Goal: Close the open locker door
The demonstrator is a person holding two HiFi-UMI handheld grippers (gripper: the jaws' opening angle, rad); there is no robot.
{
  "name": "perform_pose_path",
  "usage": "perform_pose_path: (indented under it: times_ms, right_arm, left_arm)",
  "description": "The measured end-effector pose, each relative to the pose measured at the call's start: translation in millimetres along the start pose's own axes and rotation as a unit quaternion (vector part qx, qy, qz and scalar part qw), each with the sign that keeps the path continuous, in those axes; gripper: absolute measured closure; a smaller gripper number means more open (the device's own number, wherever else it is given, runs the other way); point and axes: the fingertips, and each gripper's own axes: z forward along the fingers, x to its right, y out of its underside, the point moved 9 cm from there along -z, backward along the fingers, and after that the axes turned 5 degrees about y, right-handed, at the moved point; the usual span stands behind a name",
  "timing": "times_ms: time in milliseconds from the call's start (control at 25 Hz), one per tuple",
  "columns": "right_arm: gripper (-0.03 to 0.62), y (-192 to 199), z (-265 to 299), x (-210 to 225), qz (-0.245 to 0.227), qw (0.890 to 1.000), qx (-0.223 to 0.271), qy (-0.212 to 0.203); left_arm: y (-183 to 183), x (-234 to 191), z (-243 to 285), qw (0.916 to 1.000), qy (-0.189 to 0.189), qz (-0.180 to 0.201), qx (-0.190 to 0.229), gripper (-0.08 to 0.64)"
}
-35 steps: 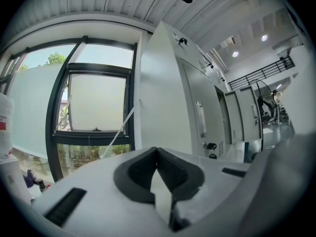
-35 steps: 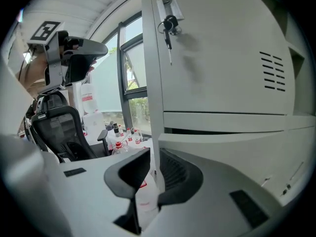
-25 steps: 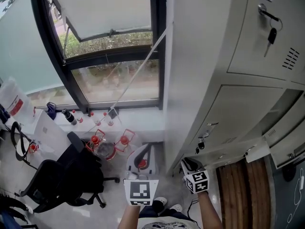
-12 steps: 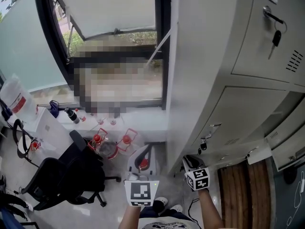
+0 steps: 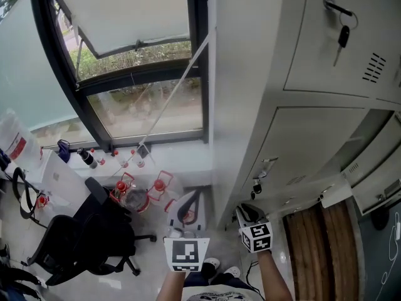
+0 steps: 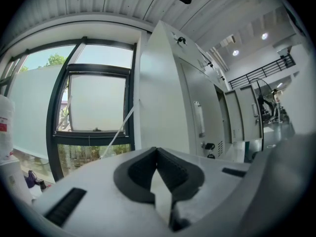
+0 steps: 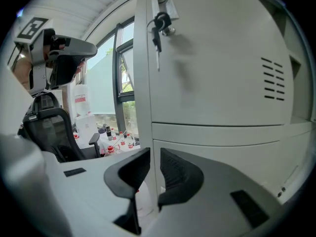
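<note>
The grey lockers (image 5: 294, 137) fill the right of the head view. One door (image 5: 376, 168) at the lower right stands ajar, with a dark gap beside it. The upper door has a key in its lock (image 5: 341, 36), and the same key (image 7: 159, 23) shows in the right gripper view. My left gripper (image 5: 185, 221) is low in the middle, shut and holding nothing, its pads (image 6: 170, 169) meeting at the tips. My right gripper (image 5: 246, 215) hangs by the locker's near corner, its jaws a narrow gap apart with nothing between them. Through that gap the locker's corner edge (image 7: 150, 132) shows.
A black office chair (image 5: 88, 234) stands at the lower left. Several red-capped bottles (image 5: 125, 184) and a white canister (image 5: 12, 137) sit below the window (image 5: 138, 99). A wooden floor strip (image 5: 319, 249) runs beside the lockers at the lower right.
The head view has swung a little, so the lockers and window shift in the frame. Both grippers stay in about the same place, and their jaws look unchanged.
</note>
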Motion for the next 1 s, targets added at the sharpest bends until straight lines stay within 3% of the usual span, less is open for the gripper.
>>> perform_pose_path:
  times_ms: [240, 440, 680, 1000]
  right_arm:
    - [0.493, -10.3, -42.1, 26.2, 0.032, 0.996, 0.043, 0.070]
    - [0.451, -23.0, -94.0, 60.9, 0.064, 0.984, 0.083, 0.146]
    - [0.417, -26.4, -167.5, 102.9, 0.081, 0.960, 0.121, 0.237]
    - [0.416, -8.2, -271.2, 151.7, 0.082, 0.918, 0.147, 0.359]
  left_arm:
    - [-5.2, 25.4, 15.3, 0.9990, 0.044, -0.003, 0.008, 0.558]
    - [-12.2, 58.7, 34.6, 0.9941, 0.105, 0.019, 0.022, 0.558]
    - [-23.1, 113.9, 55.3, 0.9841, 0.173, 0.021, 0.036, 0.558]
    - [-36.9, 199.1, 79.6, 0.9643, 0.258, 0.023, 0.056, 0.558]
